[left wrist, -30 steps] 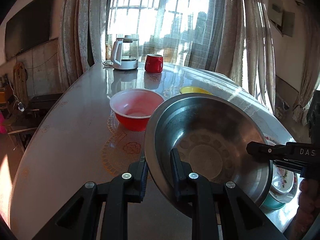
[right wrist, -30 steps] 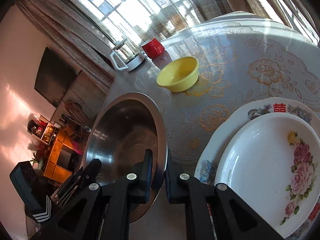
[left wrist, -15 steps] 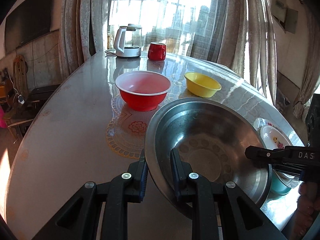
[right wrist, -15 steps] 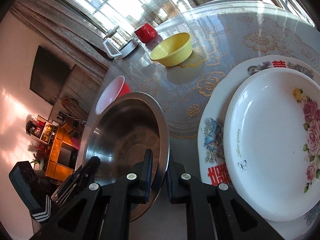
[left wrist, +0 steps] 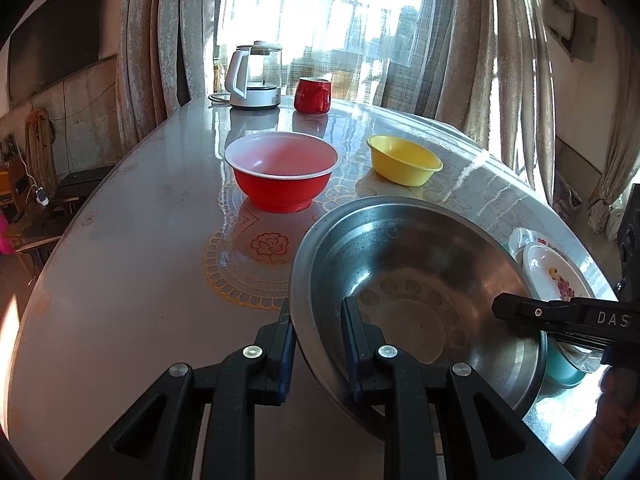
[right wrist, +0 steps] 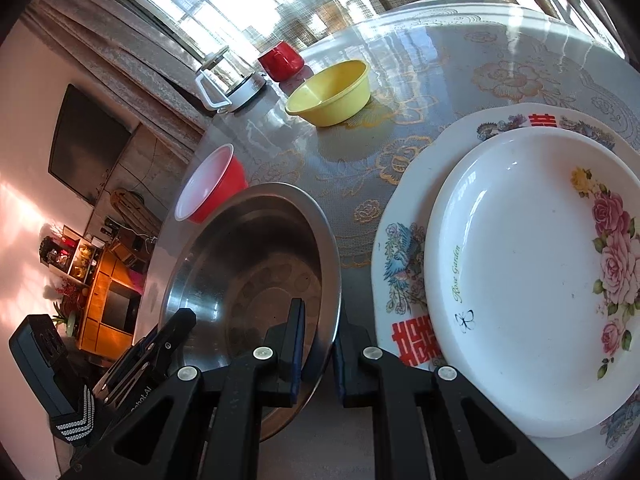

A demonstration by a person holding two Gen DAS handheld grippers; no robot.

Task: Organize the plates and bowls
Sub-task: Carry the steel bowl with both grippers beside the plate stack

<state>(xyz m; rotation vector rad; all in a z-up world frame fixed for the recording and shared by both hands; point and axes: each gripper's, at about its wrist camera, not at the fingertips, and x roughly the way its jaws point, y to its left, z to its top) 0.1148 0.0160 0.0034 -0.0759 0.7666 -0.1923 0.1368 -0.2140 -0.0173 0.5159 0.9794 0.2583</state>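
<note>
Steel basin (left wrist: 416, 280) clamped at rim by both left gripper (left wrist: 318, 344) & right gripper (right wrist: 318, 340): keep level, lower evenly w/o clipping floral plates (right wrist: 532, 276) at right.

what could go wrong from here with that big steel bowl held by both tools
1. The steel bowl is pinched only at its thin rim by the left tool and right tool; if either lets go first, it may tip or slip.
2. Its right side sits close to the stacked flowered plates; a sideways move might knock them.
3. The red bowl stands just ahead, so pushing forward might bump it.
</note>
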